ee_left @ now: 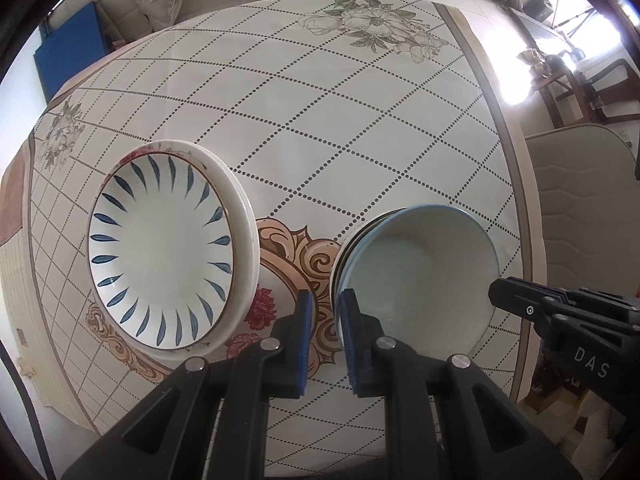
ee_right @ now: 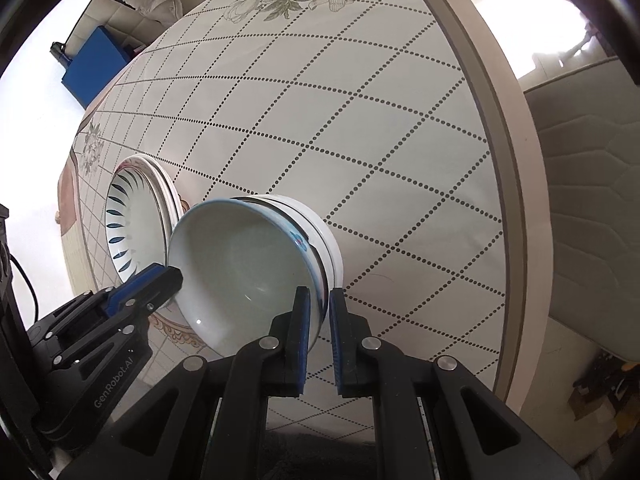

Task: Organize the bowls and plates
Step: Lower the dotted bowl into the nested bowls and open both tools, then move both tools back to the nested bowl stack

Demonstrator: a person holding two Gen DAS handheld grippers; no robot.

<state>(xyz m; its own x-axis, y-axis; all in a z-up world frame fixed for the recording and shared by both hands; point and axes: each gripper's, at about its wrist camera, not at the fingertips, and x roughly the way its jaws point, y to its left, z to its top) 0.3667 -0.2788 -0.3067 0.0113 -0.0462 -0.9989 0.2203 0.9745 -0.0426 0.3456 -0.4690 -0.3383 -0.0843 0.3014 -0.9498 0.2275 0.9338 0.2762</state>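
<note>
Fingers: right gripper (ee_right: 318,312) clenched on the near rim of the top bowl (ee_right: 244,268), steadying the bowl stack; left gripper (ee_left: 326,320) closed, empty. Plate stack (ee_left: 164,248) left on desk (ee_left: 360,140).

Bowl stack (ee_right: 256,264): white, blue-rimmed, nested upright; rim between right claw (ee_right: 319,312) pads. Plate stack (ee_left: 168,248): white, blue leaf strokes; left of left claw (ee_left: 326,320).

Stacked plates (ee_left: 160,248) left, stacked bowls (ee_left: 420,272) right, on table (ee_left: 320,120)
</note>
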